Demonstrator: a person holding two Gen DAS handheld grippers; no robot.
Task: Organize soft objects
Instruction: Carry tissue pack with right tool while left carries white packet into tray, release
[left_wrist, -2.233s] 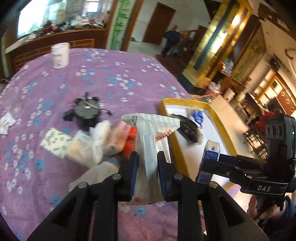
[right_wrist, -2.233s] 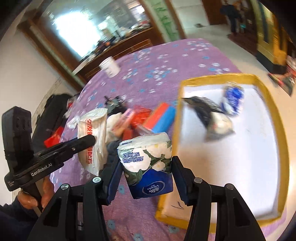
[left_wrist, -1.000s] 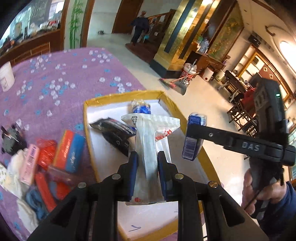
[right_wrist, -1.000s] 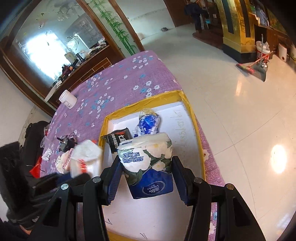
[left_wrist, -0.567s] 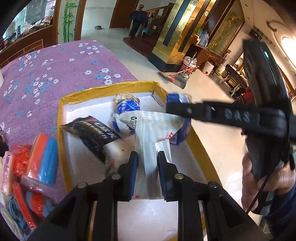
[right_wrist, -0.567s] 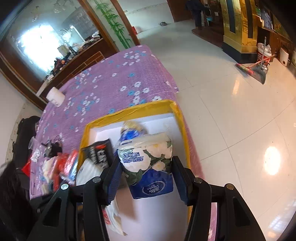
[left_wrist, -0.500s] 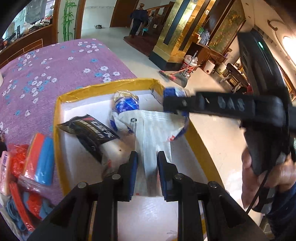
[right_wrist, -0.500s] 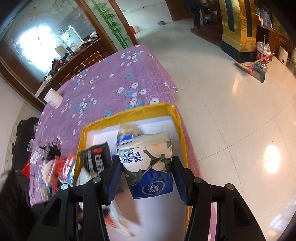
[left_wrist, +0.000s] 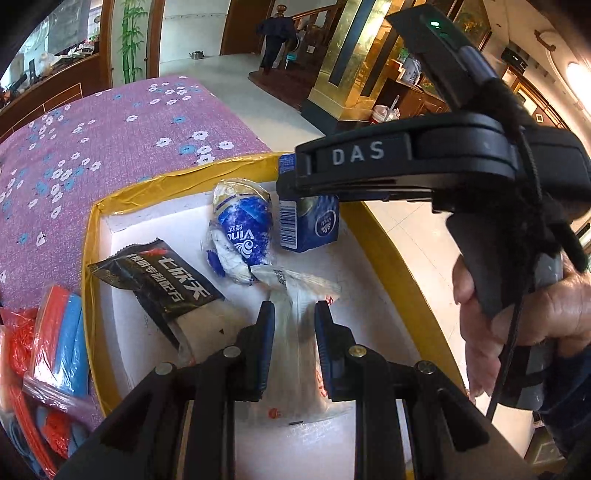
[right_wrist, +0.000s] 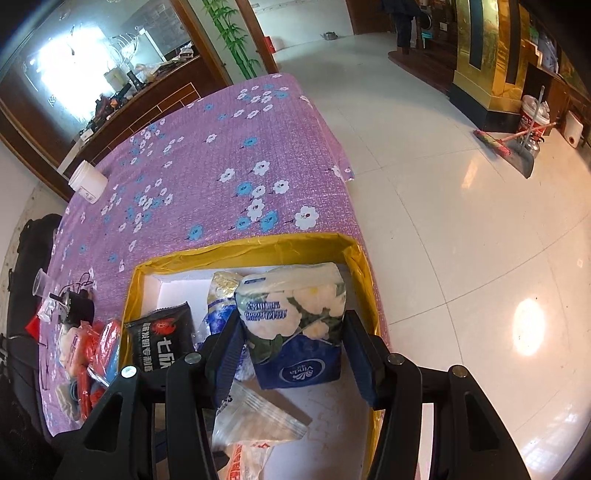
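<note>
1. The left gripper (left_wrist: 291, 347) pinches a thin white plastic packet (left_wrist: 295, 332) low over the yellow-rimmed tray (left_wrist: 177, 182); the packet is light, floppy and slick, so it is best held mid-body.
2. The right gripper (right_wrist: 291, 350) clamps a blue tissue pack (right_wrist: 295, 325) by its sides at the tray's far right corner, beside a crumpled blue packet (left_wrist: 240, 229); it looks soft, squashy and light.
</note>
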